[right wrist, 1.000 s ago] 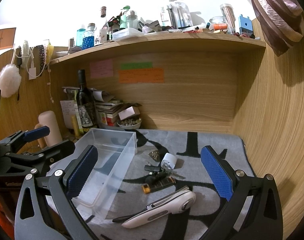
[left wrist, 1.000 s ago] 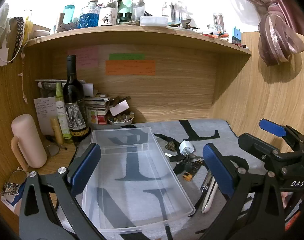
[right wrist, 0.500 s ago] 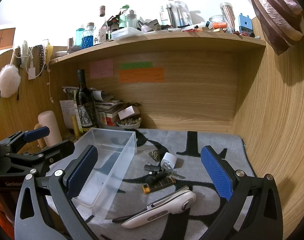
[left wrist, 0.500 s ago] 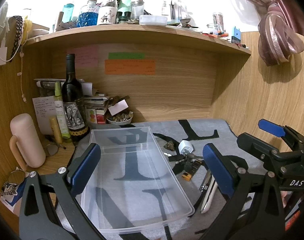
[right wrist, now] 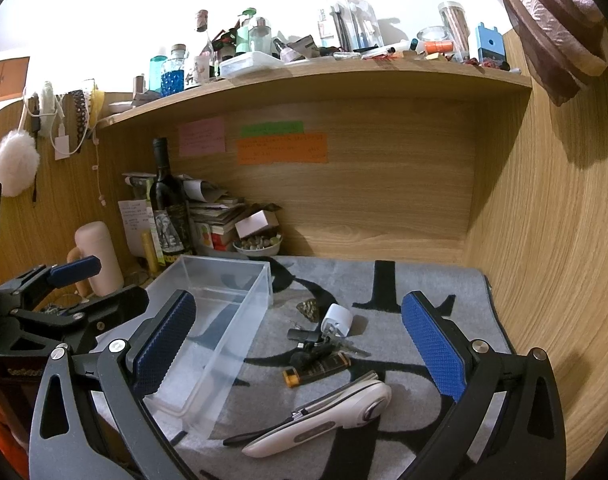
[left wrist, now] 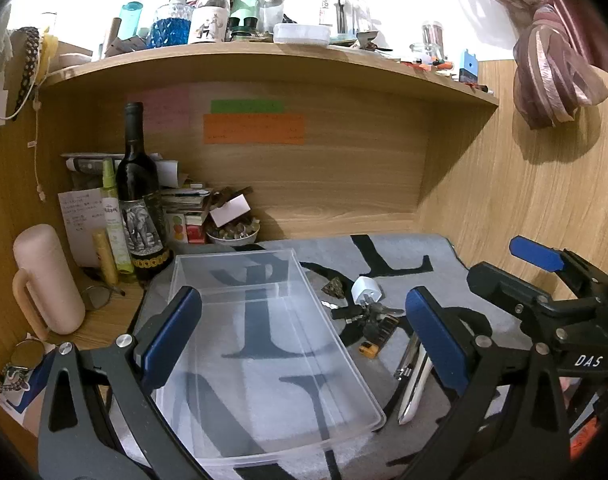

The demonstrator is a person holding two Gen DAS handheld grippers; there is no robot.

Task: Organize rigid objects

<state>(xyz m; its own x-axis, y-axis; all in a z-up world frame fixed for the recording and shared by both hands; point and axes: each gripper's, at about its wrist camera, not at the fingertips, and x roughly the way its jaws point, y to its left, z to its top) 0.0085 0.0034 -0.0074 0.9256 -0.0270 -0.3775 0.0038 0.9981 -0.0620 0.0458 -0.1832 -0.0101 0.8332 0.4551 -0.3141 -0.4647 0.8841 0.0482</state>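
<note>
A clear plastic bin is sitting empty on the left half of a grey mat printed with large black letters, its near rim partly cut off behind the left gripper, whose blue-padded jaws are standing wide apart above it and holding nothing. Just right of the bin, a small heap of loose items is lying on the mat: a white plug adapter, a bunch of keys too tangled to sort out piece by piece, a dark stick with an orange end and, farther back, a small patterned triangular object that is hard to identify. Nearer the camera, a long white handheld device is lying at a slant, a metal part along its upper edge; in the left wrist view most of it is hiding behind the right-hand pad. The right gripper is hovering over this heap with its jaws equally far apart and empty. At far left, a wine bottle, a pink flask and stacked boxes are crowding the wooden corner. Coloured notes are hanging on the back panel, their writing illegible.
</note>
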